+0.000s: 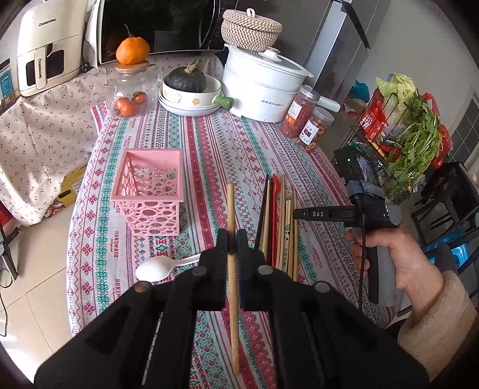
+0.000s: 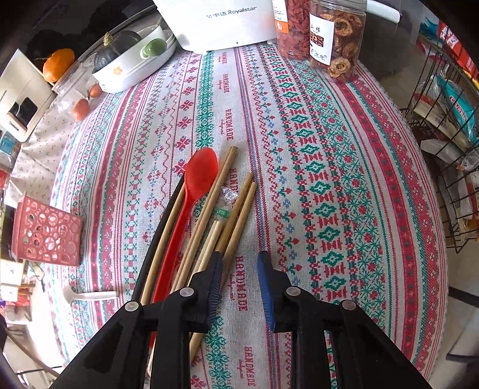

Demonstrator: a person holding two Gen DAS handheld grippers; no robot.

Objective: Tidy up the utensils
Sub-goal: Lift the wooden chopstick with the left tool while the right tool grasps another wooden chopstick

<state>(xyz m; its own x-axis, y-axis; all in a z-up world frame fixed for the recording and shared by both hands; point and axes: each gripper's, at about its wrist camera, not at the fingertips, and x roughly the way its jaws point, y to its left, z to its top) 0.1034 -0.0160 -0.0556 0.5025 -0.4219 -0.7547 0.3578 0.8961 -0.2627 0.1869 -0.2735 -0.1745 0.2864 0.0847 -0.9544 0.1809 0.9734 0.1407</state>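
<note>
My left gripper point(image 1: 233, 236) is shut on a single wooden chopstick point(image 1: 231, 206), held lengthwise above the patterned tablecloth. A pink perforated basket point(image 1: 149, 191) stands to its left, also in the right wrist view point(image 2: 48, 230). A white spoon point(image 1: 158, 269) lies near the front. A pile of chopsticks point(image 2: 221, 215) with a red spoon point(image 2: 197, 179) and a black chopstick point(image 2: 167, 215) lies on the cloth, also in the left wrist view point(image 1: 278, 221). My right gripper point(image 2: 239, 260) is open and empty, just right of the pile.
At the back stand a white Royalstar cooker point(image 1: 260, 83), two snack jars point(image 2: 323, 30), a bowl with a green squash point(image 1: 188, 89), a glass jar of tangerines point(image 1: 131, 89) and a microwave point(image 1: 155, 27). A wire rack with vegetables point(image 1: 410, 131) stands right of the table.
</note>
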